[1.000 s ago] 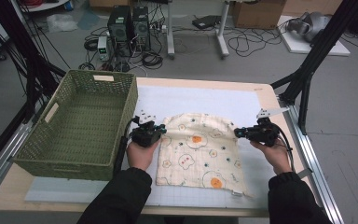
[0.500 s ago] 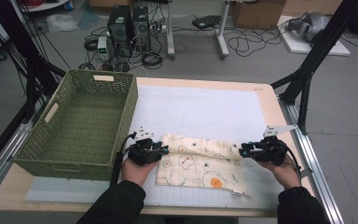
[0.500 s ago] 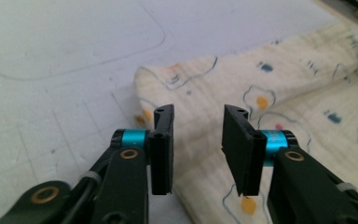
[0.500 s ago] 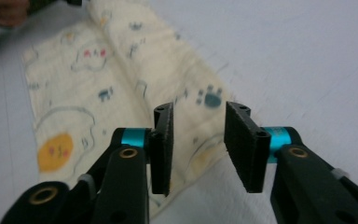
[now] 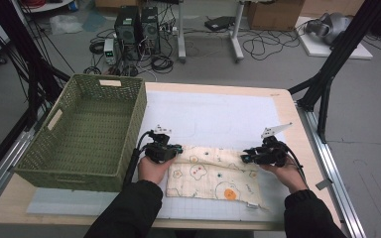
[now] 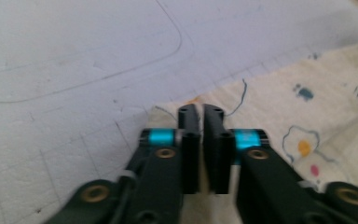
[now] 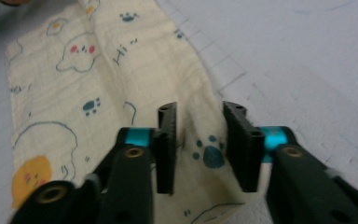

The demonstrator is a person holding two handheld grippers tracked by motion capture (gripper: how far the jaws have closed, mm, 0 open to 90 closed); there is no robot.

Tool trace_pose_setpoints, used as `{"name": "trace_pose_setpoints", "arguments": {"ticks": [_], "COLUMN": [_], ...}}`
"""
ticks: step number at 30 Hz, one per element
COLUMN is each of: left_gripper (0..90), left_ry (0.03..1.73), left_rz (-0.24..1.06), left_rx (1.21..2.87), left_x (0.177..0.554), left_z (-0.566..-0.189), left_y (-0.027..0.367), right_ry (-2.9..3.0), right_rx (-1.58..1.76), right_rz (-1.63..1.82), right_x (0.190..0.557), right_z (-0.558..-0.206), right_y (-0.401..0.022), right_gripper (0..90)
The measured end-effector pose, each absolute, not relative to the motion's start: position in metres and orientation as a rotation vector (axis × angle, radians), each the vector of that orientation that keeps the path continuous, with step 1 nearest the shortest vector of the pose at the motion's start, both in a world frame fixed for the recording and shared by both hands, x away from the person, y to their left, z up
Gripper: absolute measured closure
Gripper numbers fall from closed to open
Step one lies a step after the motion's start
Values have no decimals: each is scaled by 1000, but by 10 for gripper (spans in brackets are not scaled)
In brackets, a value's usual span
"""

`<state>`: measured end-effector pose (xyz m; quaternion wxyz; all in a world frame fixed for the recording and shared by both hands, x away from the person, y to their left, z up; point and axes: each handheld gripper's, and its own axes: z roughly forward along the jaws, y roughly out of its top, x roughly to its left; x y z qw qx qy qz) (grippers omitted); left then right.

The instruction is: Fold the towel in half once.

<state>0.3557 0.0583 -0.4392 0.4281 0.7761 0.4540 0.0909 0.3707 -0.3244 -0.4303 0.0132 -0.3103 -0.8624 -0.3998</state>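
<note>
A cream cloth printed with small animals and eggs lies folded into a wide band on the white mat. My left gripper sits at the band's far left corner. In the left gripper view this gripper is shut on the cloth, a thin edge pinched between its jaws. My right gripper is at the far right corner. In the right gripper view its jaws have just been closing and stand apart, a raised fold of cloth between them.
A green woven basket stands empty at the left of the table, close to my left hand. The mat stretches bare beyond the cloth. Past the table's far edge are cables and computer cases on the floor.
Both grippers came toward the person and down, carrying the cloth's far edge over. The cloth went from a wide square to a narrower folded band.
</note>
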Motion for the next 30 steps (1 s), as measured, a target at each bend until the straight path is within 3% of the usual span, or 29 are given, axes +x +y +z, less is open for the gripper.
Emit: {"name": "trace_pose_setpoints", "arguments": {"ticks": [3,12,17,20,22,24,25,30], "left_gripper": [897,896,646,600,634,815,857,877], "left_ry": [1099,1039,1159,1217,1211,1196,1186,1121], "left_rz": [250,268,304,277,252,245,237,281], "left_rx": [1912,1909,1884,1863,1860,1877,1879,1850], "left_x": [351,335,347,356,360,360,360,349], "left_z": [-433,-423,-433,-440,-442,-443,-443,-431], "left_y": [59,71,69,68,66,64,64,70], "right_ry": [-2689,-2698,-2727,-2720,-2716,-2704,-2702,-2706], "right_rx": [-914,-820,-851,-873,-881,-887,-886,-864], "right_rz": [-1252,-1379,-1318,-1297,-1298,-1301,-1303,-1329], "right_x": [369,348,352,358,361,363,363,358], "right_z": [-429,-410,-417,-423,-425,-427,-427,-422], "right_y": [-323,-326,-324,-324,-324,-325,-325,-326], "right_gripper": [817,827,816,808,807,808,808,811]}}
